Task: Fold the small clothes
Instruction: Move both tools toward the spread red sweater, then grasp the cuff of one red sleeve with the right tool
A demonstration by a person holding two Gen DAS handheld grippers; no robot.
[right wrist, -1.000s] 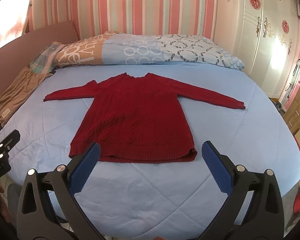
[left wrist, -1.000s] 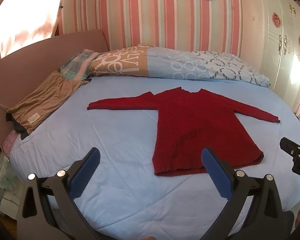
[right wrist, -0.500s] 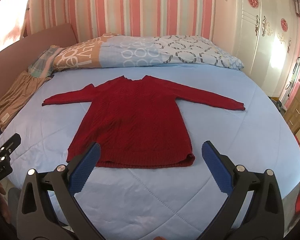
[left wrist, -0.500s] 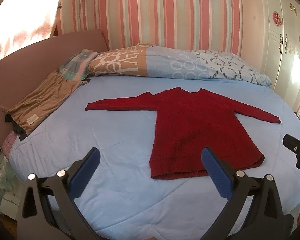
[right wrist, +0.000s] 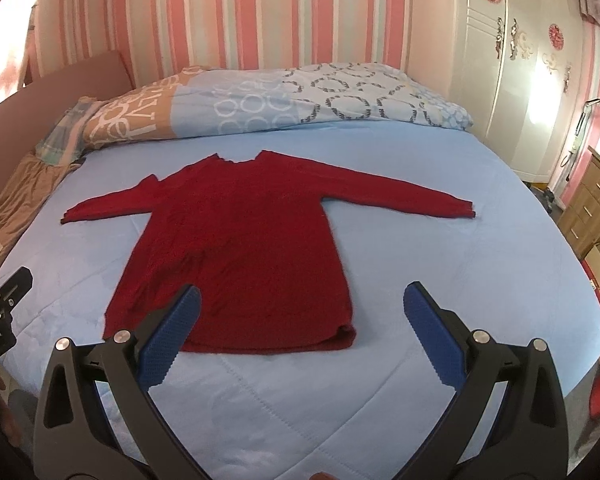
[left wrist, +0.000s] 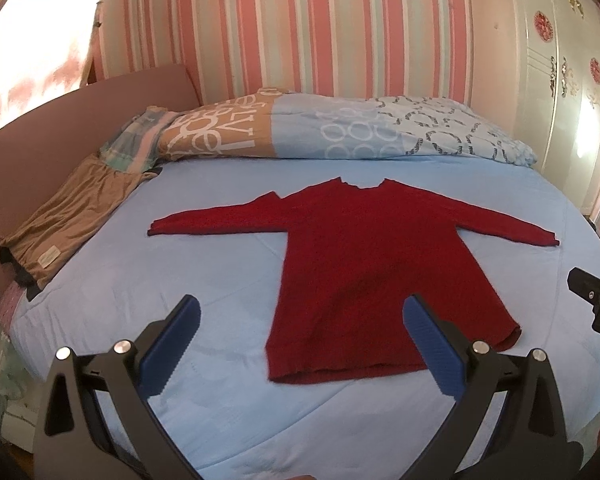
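A dark red knit sweater lies flat on the light blue bed, both sleeves spread out sideways, hem toward me. It also shows in the right wrist view. My left gripper is open and empty, above the bed in front of the hem's left part. My right gripper is open and empty, above the hem's right corner. Each gripper's black body shows at the edge of the other's view.
A folded patterned quilt lies along the head of the bed. A brown garment lies at the left by the pink headboard. A white wardrobe and wooden drawers stand at the right.
Both grippers have moved a little forward toward the sweater, so it looks larger and nearer. Both stay open. The sweater has not moved.
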